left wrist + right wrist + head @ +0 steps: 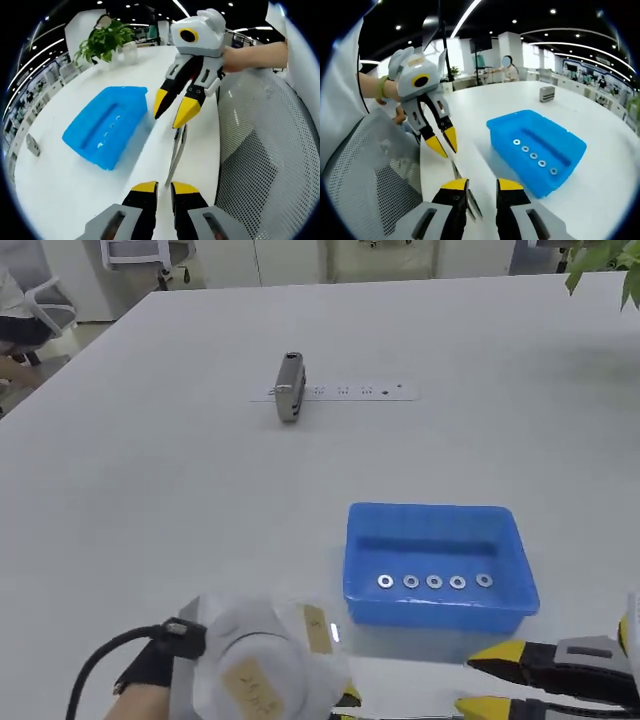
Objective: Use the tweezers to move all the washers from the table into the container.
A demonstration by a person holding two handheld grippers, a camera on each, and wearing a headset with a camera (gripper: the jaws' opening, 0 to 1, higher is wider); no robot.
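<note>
Five washers (434, 582) in our blue container (430, 515) | tweezers (176, 150) flat on table (200, 490) | left gripper (164, 186), right gripper (482, 183): jaws parted, empty | we judge tweezers light, slick: pinch mid-arms.

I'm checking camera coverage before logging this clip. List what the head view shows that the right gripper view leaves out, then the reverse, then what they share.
Head view: the white socket strip set into the table beneath the grey block. Right gripper view: the tweezers lying on the table by its own jaws, a mesh chair back, and the left hand-held gripper seen from the front, jaws open. Both: the blue container with five washers in a row inside, and the grey block.
</note>
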